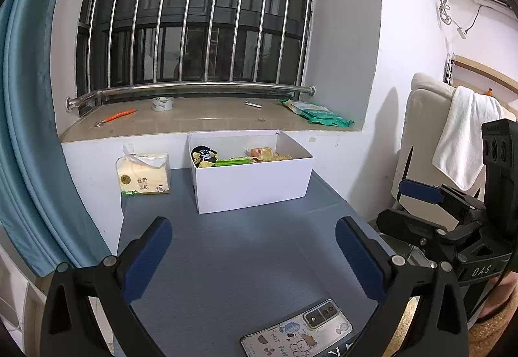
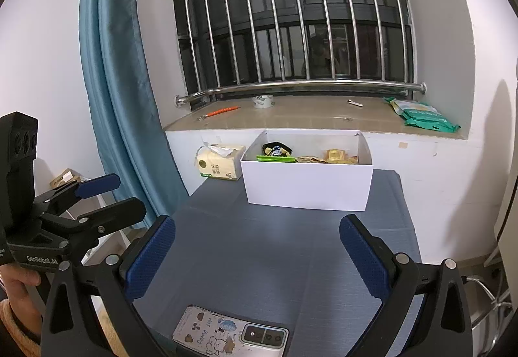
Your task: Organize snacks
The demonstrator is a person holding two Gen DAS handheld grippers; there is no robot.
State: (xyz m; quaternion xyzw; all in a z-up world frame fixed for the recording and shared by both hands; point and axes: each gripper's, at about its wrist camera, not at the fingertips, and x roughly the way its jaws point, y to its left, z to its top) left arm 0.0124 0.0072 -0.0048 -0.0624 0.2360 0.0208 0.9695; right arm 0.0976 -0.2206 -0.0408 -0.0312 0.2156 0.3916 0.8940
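The left tool (image 1: 252, 255) is wide apart and holds nothing. The right tool (image 2: 257, 255) is wide apart and empty too. Both hang over the gray counter (image 1: 226, 243). A phone (image 1: 298, 332) lies just below them. Farther back sits a white box (image 1: 255, 178) with the snacks (image 1: 239, 156) inside. A tissue pack (image 1: 144, 174) stands beside the box.

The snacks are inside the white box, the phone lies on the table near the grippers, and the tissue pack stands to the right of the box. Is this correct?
One detail is wrong: the tissue pack stands to the left of the white box, not the right, as both wrist views show. The snacks are inside the box, and the phone lies on the table near the grippers.
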